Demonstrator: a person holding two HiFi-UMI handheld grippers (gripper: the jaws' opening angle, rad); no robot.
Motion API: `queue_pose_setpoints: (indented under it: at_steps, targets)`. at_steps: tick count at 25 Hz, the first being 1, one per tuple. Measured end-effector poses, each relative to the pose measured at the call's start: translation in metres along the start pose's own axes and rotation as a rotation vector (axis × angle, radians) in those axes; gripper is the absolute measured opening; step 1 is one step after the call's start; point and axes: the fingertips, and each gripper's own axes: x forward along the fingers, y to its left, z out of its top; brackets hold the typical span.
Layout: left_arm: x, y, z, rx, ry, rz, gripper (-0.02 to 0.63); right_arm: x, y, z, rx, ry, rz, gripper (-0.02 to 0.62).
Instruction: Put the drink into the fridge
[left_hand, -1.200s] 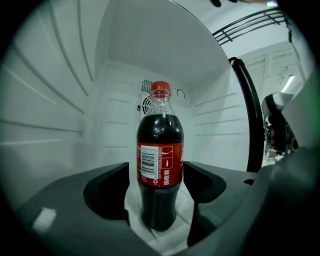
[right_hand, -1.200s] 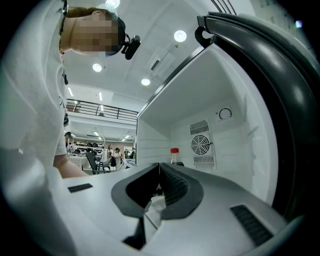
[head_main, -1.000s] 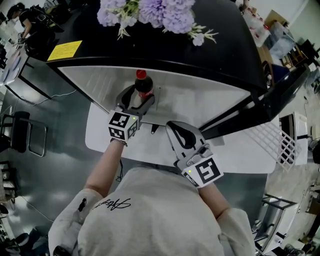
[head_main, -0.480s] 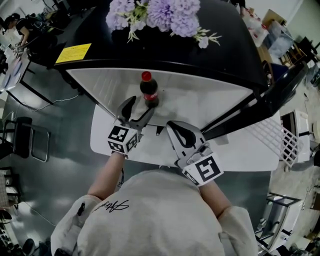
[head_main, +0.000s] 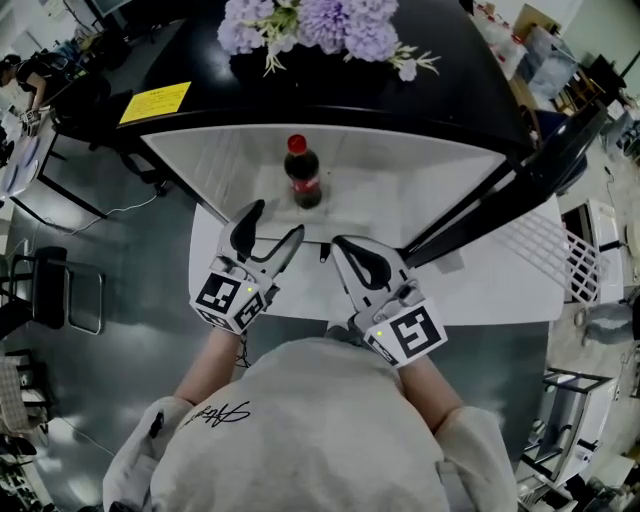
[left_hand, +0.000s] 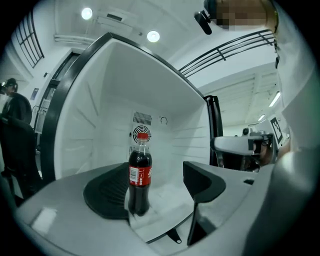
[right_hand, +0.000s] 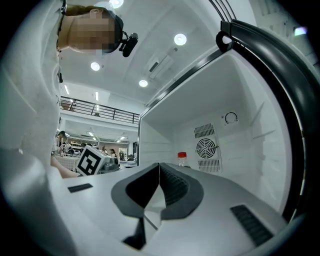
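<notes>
Evidently the fridge (head_main: 400, 190) is the biggest thing in view, a white compartment standing open under a black top, with its dark door (head_main: 520, 180) swung out to the person's right. Just in front of the opening, the left gripper (head_main: 275, 222) has its jaws spread wide and holds nothing. Its own view looks through the gap to the drink, which stands clear of both pads. Beside it, the right gripper (head_main: 345, 250) has its jaws pressed together and is also empty. The cola bottle (head_main: 303, 172) stands upright on the fridge floor, near the front and left of centre, touching neither wall. It looks full of dark liquid under a red cap (left_hand: 142, 135), so I judge it moderately heavy and fairly stiff. Its plastic is smooth, and being tall and narrow it could tip under a sideways knock. If it must be moved again, the safest hold is probably around the body at the red label (left_hand: 134, 173), low enough to keep it steady, and not at the thin neck.
</notes>
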Motion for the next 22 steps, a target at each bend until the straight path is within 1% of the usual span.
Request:
queue_pose_setpoints:
  at_steps: [11,22]
  targets:
    - [-0.025,-0.017,0.021,0.025,-0.022,-0.035,0.322,-0.012,0.008,0.016,-0.026,-0.022,-0.043,0.012]
    - [-0.051,-0.027,0.024,0.031,-0.019,-0.029,0.322,-0.026,0.023,0.025,-0.027,-0.036,-0.054,0.012]
